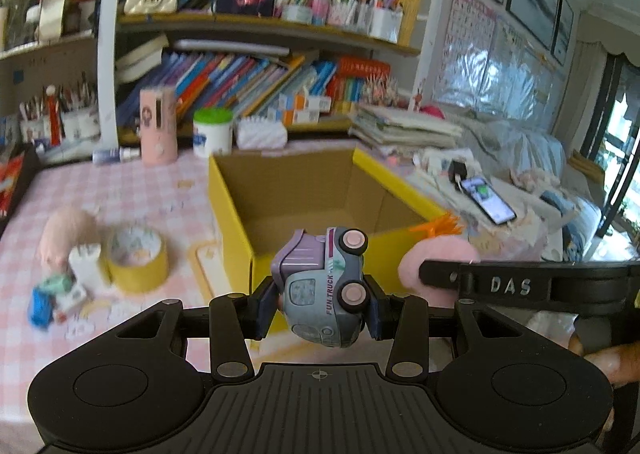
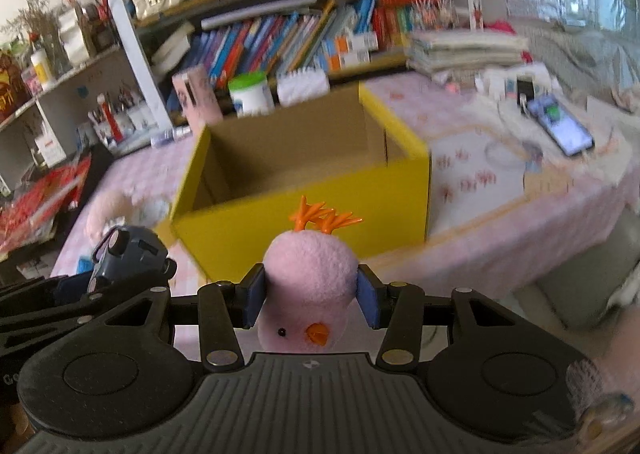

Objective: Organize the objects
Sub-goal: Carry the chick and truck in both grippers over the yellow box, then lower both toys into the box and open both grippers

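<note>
Toy truck (image 1: pixel 322 286) clamped in left tool (image 1: pixel 320 306).

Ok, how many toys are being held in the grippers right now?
2. The toy truck is clamped in the left gripper, and the pink plush chick is clamped in the right gripper, both near the yellow box.

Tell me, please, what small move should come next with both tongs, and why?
Probably carry both forward over the open yellow box. The left tongs grip the toy truck, the right tongs grip the pink plush chick, and both toys sit short of its near wall.
</note>
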